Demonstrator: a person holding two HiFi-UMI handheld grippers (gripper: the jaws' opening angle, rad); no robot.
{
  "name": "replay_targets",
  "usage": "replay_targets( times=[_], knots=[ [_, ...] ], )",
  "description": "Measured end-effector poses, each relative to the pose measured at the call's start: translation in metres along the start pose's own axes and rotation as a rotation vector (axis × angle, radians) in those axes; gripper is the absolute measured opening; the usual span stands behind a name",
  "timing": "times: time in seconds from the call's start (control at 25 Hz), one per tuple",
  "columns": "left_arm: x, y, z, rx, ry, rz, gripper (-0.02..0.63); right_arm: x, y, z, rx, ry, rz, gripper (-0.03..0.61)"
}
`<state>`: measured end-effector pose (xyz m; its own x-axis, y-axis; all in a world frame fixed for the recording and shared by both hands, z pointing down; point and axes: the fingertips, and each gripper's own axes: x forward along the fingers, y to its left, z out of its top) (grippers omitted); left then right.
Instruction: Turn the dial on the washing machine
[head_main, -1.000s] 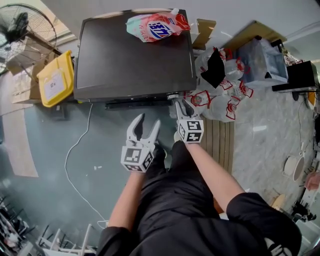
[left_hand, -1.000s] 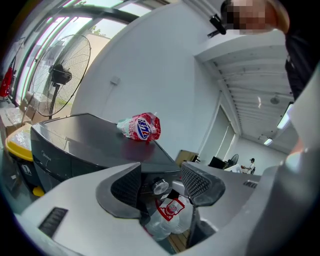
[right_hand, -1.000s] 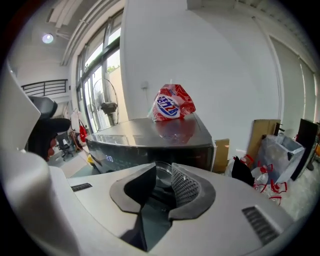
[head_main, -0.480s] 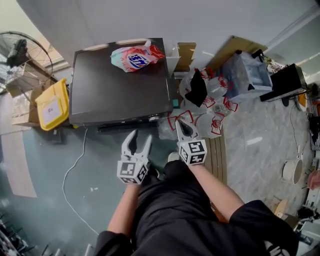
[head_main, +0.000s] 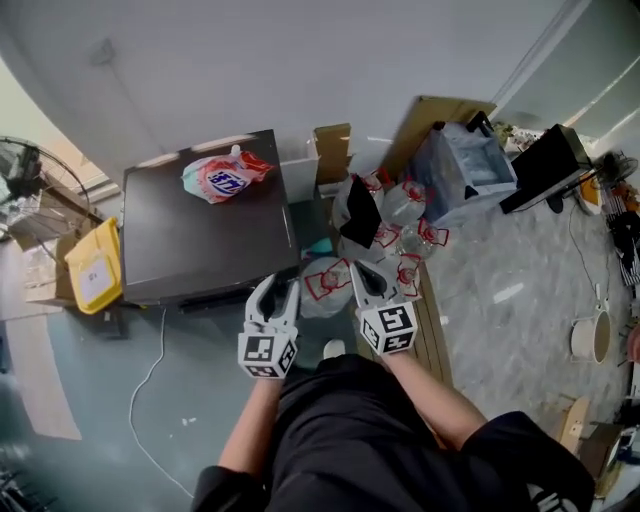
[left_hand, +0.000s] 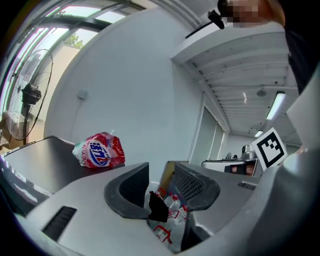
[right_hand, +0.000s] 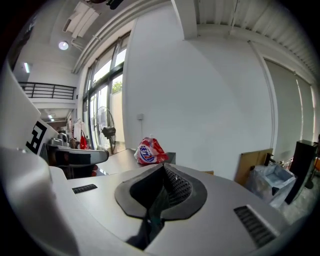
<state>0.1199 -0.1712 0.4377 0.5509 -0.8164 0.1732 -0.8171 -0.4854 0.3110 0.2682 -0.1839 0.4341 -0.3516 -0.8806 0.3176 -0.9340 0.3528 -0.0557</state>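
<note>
The washing machine (head_main: 200, 235) stands against the wall. Its dark lid is wider than it is deep, the long axis runs left to right in the head view, and the front edge faces the person. The dial cannot be made out along that front edge. One red-and-white detergent bag (head_main: 225, 175) lies at the lid's far edge, towards the right corner, and the rest of the lid is bare.

At the machine's left edge stands one yellow bin (head_main: 92, 275), with one fan (head_main: 30, 185) beyond it. A heap of clear plastic bags with red print (head_main: 390, 250) crowds the right edge (too tangled to count). The floor in front carries one white cable (head_main: 150, 365).

The left gripper (head_main: 277, 292) is off the front right corner. Its jaws stand a narrow way apart, have just been closing, and have nothing between them. The right gripper (head_main: 366, 278) is over the bags, its jaws pressed together on nothing.
</note>
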Motion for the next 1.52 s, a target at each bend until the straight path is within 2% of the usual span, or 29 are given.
replay_targets(
  times=[0.24,0.4,0.68,1.0,1.52],
  knots=[
    [0.045,-0.035,0.023,0.071,-0.029,0.008,0.082,-0.013,-0.068,0.02,0.027,-0.044,-0.062,0.0],
    [0.078,-0.057,0.035,0.105,-0.034,-0.003,0.066,-0.02,-0.118,0.04,0.031,-0.076,-0.111,0.0],
    [0.119,-0.09,0.052,0.162,-0.057,-0.039,0.023,-0.03,-0.165,0.064,0.03,-0.127,-0.143,0.0],
    [0.136,-0.091,0.066,0.199,-0.058,-0.017,0.015,-0.026,-0.179,0.069,0.009,-0.122,-0.124,0.0],
    [0.129,-0.085,0.072,0.218,-0.068,0.023,0.015,-0.018,-0.172,0.071,0.02,-0.129,-0.079,-0.002]
  ],
)
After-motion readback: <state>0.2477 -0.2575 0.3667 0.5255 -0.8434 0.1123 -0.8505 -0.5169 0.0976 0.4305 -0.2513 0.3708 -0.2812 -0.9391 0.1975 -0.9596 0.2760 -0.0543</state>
